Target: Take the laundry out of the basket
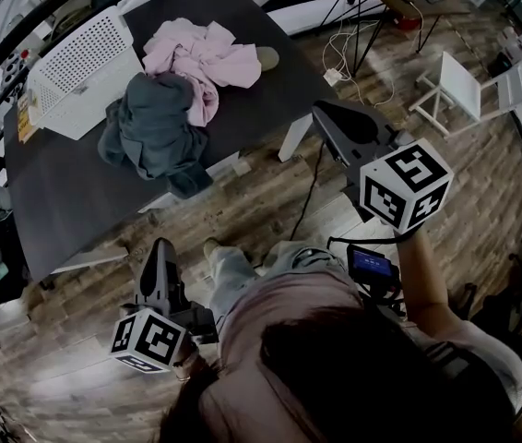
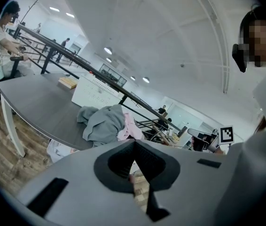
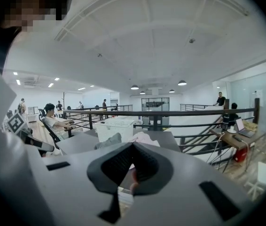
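Note:
The white perforated laundry basket (image 1: 81,67) stands at the far left of the dark table (image 1: 58,201). Beside it a pink garment (image 1: 201,58) lies crumpled, and a grey garment (image 1: 155,132) is heaped at the table's near edge, with part hanging over. Both grippers are held off the table, close to the person's body. My left gripper (image 1: 160,247) is low over the wooden floor, its jaws shut and empty. My right gripper (image 1: 324,111) is raised near the table's right corner, also shut on nothing. The left gripper view shows the basket (image 2: 95,91) and the grey garment (image 2: 105,124) from the side.
A white chair (image 1: 464,86) stands on the wood floor at the right, with loose cables (image 1: 344,49) between it and the table. Small items (image 1: 26,109) sit on the table's left edge. A black railing (image 3: 170,112) runs behind the table, and a seated person (image 3: 53,121) is at another desk.

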`<state>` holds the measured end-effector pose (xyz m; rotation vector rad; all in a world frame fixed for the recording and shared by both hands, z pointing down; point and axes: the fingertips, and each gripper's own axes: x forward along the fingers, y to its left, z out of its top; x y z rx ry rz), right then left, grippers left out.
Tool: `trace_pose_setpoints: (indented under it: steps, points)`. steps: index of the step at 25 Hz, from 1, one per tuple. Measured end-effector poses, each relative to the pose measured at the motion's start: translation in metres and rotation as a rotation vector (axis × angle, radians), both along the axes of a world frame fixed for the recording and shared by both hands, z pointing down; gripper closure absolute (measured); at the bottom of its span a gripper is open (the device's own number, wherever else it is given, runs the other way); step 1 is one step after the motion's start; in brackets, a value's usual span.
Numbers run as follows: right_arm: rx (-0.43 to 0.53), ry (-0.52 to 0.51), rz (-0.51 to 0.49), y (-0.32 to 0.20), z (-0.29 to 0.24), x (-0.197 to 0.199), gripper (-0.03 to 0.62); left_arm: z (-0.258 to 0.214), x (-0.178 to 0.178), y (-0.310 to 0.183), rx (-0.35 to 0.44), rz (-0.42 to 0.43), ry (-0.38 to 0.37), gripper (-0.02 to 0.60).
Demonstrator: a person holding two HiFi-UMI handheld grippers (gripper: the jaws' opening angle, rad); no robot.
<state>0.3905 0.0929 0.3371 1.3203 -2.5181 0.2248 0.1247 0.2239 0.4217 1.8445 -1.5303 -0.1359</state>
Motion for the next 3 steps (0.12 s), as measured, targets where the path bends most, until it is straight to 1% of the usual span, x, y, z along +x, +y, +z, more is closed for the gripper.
trace_pose_setpoints:
  steps: [3]
  points:
    - [-0.008,0.003,0.002,-0.0018,0.0016,0.0019,0.579,-0.0006,0.0017,-0.0010,-0.001,0.001,0.003,0.584]
